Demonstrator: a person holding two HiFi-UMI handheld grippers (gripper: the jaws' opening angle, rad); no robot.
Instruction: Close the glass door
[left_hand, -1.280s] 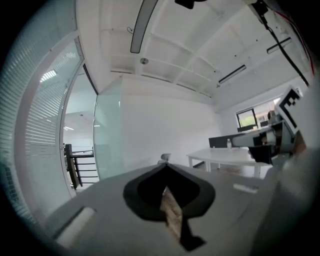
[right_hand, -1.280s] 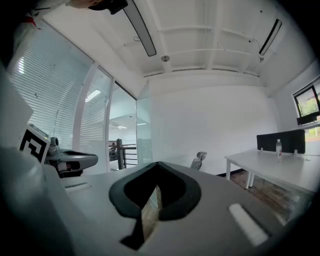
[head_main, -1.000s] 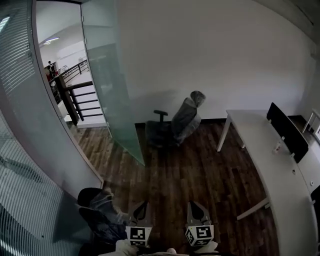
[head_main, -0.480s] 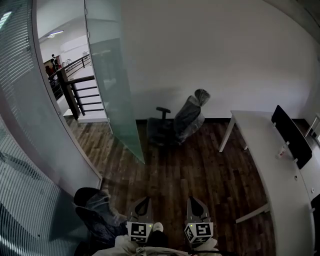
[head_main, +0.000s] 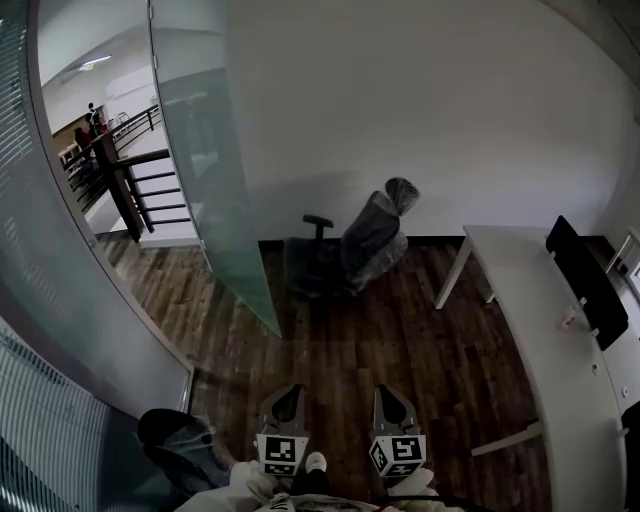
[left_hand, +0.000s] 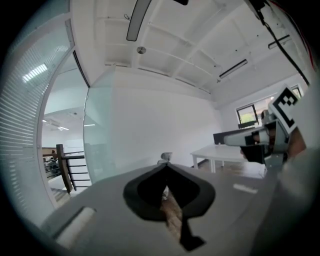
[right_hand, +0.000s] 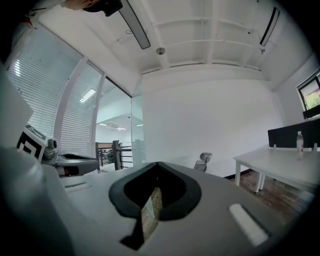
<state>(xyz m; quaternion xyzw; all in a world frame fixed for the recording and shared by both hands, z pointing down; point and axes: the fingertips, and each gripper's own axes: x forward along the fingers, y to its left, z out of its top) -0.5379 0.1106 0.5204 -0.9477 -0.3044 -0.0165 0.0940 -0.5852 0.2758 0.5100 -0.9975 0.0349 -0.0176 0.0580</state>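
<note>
The frosted glass door (head_main: 210, 190) stands swung open into the room, its free edge reaching the floor near a wrapped chair. It also shows at the left of the left gripper view (left_hand: 97, 150) and in the right gripper view (right_hand: 136, 150). My left gripper (head_main: 287, 392) and right gripper (head_main: 386, 392) are side by side at the bottom of the head view, well short of the door and apart from it. Both point level into the room. Each has its jaws closed tip to tip with nothing between them, left gripper (left_hand: 166, 164) and right gripper (right_hand: 157, 164) alike.
An office chair wrapped in plastic (head_main: 352, 250) stands by the far wall beside the door. A second wrapped chair (head_main: 175, 440) is at my lower left. A white desk (head_main: 540, 330) with a black divider (head_main: 587, 280) runs along the right. A stair railing (head_main: 135, 190) lies beyond the doorway.
Both grippers have moved forward together over the wooden floor; the lower-left chair has slid back toward the frame's bottom. The door's angle looks unchanged.
</note>
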